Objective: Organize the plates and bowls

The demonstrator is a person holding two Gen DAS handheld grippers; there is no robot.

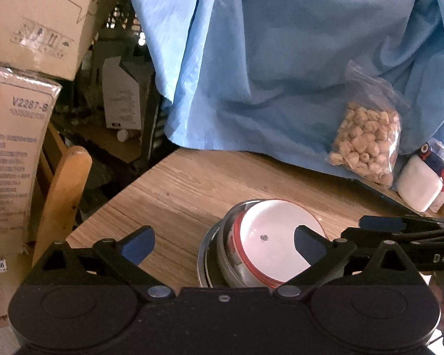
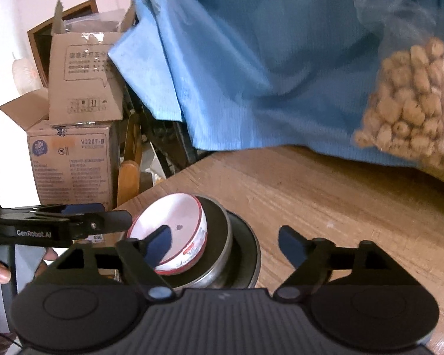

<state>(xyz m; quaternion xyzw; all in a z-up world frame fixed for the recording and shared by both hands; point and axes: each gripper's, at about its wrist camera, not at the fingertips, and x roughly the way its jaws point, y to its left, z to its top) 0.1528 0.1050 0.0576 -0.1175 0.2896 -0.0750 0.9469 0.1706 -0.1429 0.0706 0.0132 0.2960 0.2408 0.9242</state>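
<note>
White bowl point(image 1: 276, 244) stacked in metal bowl point(image 2: 219, 236), between left gripper point(image 1: 225, 244) and right gripper point(image 2: 225, 244), both spread apart, empty

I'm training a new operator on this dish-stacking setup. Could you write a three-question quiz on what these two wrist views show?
1. True or false: the white bowl with the red rim sits inside the metal bowl.
2. What lies under the metal bowl? A) a blue cloth B) a dark plate C) a cardboard box
3. Fill in: both the left gripper and the right gripper are ____ and hold nothing.

Key
1. True; they are nested.
2. B; the dark plate rests on the wooden table.
3. Open.
</note>
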